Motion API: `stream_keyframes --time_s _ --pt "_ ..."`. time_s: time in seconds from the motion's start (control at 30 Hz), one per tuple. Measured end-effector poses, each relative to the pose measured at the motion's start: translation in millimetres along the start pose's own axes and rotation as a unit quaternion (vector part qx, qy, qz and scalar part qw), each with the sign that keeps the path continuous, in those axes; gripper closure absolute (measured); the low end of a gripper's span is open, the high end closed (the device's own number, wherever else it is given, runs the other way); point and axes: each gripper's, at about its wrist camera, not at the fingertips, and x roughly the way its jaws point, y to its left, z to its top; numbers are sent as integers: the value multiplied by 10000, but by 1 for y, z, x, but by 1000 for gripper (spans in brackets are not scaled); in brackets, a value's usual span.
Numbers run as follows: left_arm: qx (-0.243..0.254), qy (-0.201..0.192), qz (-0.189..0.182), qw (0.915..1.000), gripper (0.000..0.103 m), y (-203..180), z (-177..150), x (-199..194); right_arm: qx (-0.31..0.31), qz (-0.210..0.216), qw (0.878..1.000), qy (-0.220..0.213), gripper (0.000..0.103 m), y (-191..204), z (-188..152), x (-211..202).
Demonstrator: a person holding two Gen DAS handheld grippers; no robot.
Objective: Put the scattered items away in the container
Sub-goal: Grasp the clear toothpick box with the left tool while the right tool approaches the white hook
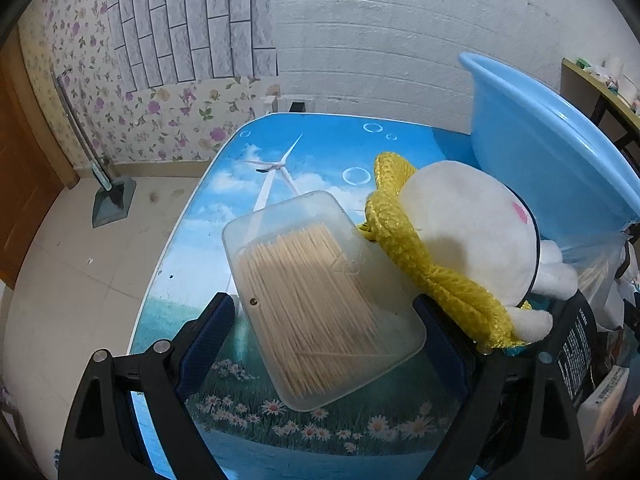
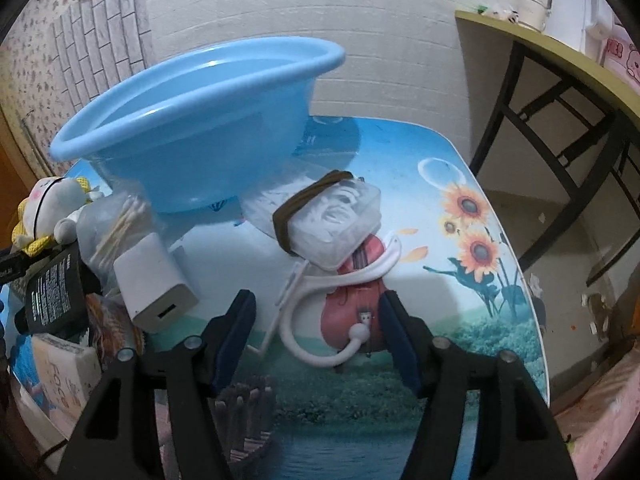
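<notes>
Two tongs, both angled down at the desk (image 1: 320, 148), neither holding anything yet. Left tongs (image 1: 328, 316) spread wide, straddling the clear toothpick box (image 1: 320, 300); box lying flat, long axis running diagonally away toward upper left, near end sitting between the blue pads but apparently not pressed by either. Right tongs (image 2: 318, 328) at a middling gap, bracketing the loop end of a white plastic clip (image 2: 340, 280); pads close beside it, contact not clear. Blue basin (image 2: 192, 120) up ahead and left of the right tongs, off to the right of the left tongs, rim tilted. Left side looking nearer a grab: box centred, only a squeeze wanted, by the look of it. Plush toy (image 1: 472, 232) with yellow mesh touching the box's right edge, possible snag. Banded clear box (image 2: 336, 220) resting on the clip's far end. Clutter by the white charger (image 2: 156, 284) half cut off; basin's inside bottom out of sight.
</notes>
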Motion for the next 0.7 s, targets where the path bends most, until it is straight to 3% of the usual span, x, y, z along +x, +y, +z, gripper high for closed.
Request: stream_keyframes --time_s 0.07,0.27,0.7 --pt "66 -85 -31 9999 25 -1 -1 -2 -31 31 10000 -25 48 1 -1 -1" --pt "161 -145 -114 9997 34 -1 -4 -7 -124 135 9998 4 49 -1 -5 -6" --pt "368 -80 -356 9987 36 -5 -31 -33 -296 311 9991 14 49 3 -23 -21"
